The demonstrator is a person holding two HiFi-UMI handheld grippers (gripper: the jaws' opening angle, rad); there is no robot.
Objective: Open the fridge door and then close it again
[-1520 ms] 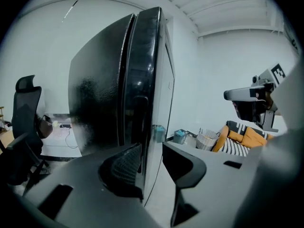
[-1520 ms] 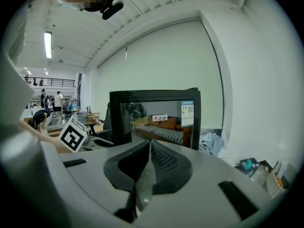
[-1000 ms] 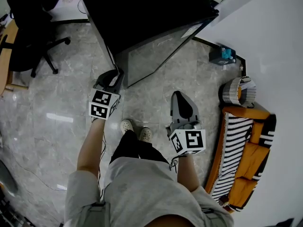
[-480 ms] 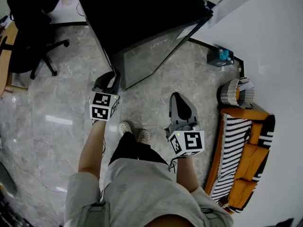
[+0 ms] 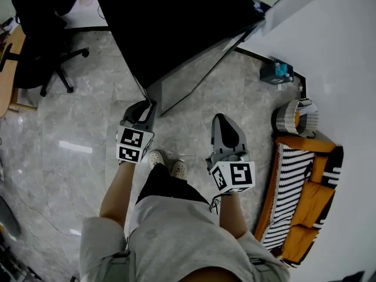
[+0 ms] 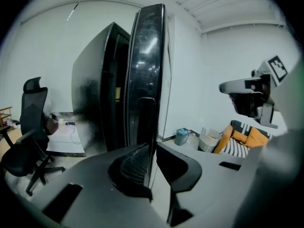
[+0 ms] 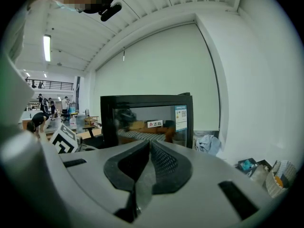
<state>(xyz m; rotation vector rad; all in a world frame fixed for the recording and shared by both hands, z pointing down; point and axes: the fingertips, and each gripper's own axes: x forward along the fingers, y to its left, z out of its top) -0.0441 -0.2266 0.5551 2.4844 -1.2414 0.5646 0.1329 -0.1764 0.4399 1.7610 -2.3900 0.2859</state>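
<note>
**Fridge door stood part-way open, left gripper on its edge**

From where I stood, the tall black fridge (image 5: 176, 16) had its dark glass-fronted door (image 5: 194, 69) swung well clear of the cabinet, the free edge pointing at the person's feet on the grey marble floor (image 5: 76, 134). The left gripper (image 5: 141, 107) was up against that free edge. Its own view showed the door edge-on, running straight down between the two ribbed pads. The jaws were drawn in to a narrow gap with the edge between them, so I took it for a pinch on the door rather than a loose straddle. The right gripper (image 5: 220, 119) hung apart from the fridge, in front of the person's right side. Its jaws were pressed together with nothing between them, aimed at the glass front.

As I judged it, the swing itself was the step in hand. The door was neither fully open nor shut, and I could not tell from its position alone which way it was travelling.

The next move called for following the door's arc about its hinge rather than pulling in a straight line. The pinch had to stay square so the thin edge did not slip out. To finish, the door needed carrying all the way home against the cabinet before the jaws let go.
</note>
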